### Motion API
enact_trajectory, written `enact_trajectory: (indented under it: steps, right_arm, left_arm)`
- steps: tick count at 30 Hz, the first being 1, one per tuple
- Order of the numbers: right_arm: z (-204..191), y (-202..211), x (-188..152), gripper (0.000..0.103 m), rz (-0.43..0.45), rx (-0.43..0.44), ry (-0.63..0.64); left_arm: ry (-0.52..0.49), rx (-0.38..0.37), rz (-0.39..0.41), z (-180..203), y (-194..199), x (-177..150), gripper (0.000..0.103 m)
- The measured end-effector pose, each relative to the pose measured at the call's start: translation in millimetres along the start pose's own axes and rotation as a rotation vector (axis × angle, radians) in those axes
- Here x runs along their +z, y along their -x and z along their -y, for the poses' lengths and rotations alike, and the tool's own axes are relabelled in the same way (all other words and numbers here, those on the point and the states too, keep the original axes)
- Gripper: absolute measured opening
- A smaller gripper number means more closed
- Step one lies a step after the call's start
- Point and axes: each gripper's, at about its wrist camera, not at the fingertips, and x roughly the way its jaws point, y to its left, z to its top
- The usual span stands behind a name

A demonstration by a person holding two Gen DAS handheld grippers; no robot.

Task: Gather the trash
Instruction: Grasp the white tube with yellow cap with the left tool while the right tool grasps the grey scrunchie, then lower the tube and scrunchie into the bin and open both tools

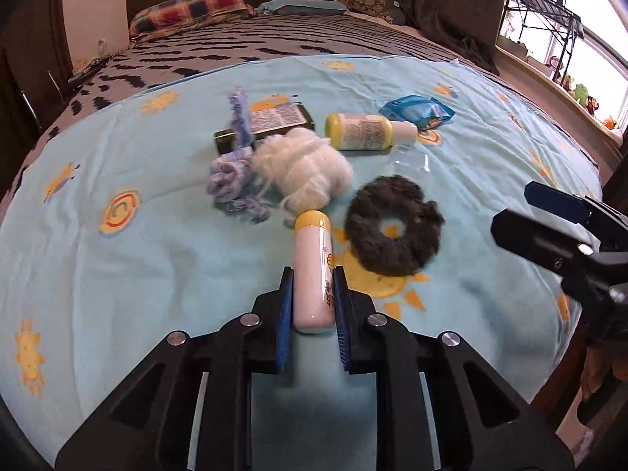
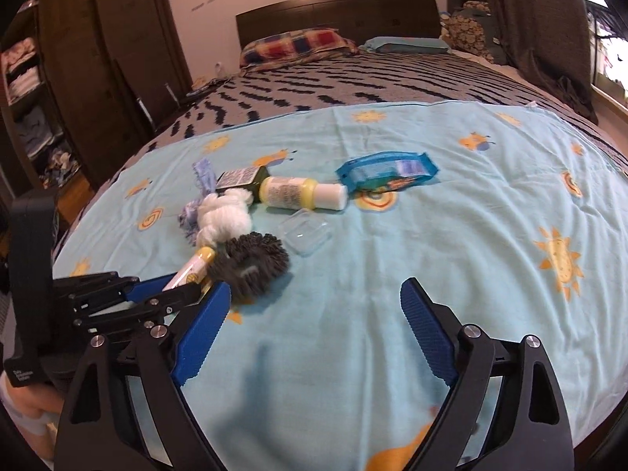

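My left gripper is shut on a white tube with a yellow cap, which lies on the light blue cloth; the tube also shows in the right wrist view. Beyond it lie a grey scrunchie, white yarn, blue-white yarn, a yellow bottle, a dark box, a clear plastic lid and a blue wrapper. My right gripper is open and empty above the cloth, to the right of the scrunchie.
The cloth covers the foot of a bed with a grey patterned blanket and pillows. A dark wardrobe stands on the left. A window sill with toys is on the right.
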Motion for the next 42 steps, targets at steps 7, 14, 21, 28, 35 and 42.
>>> enact_trajectory:
  steps: [7,14,21,28,35,42]
  right_arm:
    - [-36.5,-31.0,0.5,0.076,-0.06,0.042,0.063]
    - [-42.5,-65.5,10.3,0.063,-0.111,0.015,0.045]
    - [-47.9,-62.4,7.7,0.019,-0.113,0.001,0.1]
    - [-44.0,-27.9,-4.6,0.015,-0.08,0.045,0.102]
    - [-42.5,40.5,-28.9,0.015,-0.008,0.072,0.124]
    - [-38.6,91.4,-71.9,0.015,-0.02,0.103,0.118]
  left_arm:
    - [0.009,0.028,0.003,-22.2,13.4,-7.1,0.018]
    - [0.026,0.031,0.015,-38.3,28.0,-12.6,0.018]
    - [0.02,0.02,0.025,-32.8,36.4,-15.1,0.018]
    - [-0.012,0.007,0.05,-19.1,57.5,-23.5,0.018]
    - [-0.047,-0.029,0.087,-1.9,92.5,-44.1,0.018]
    - [-0.081,-0.055,0.112,16.6,127.1,-77.9,0.018]
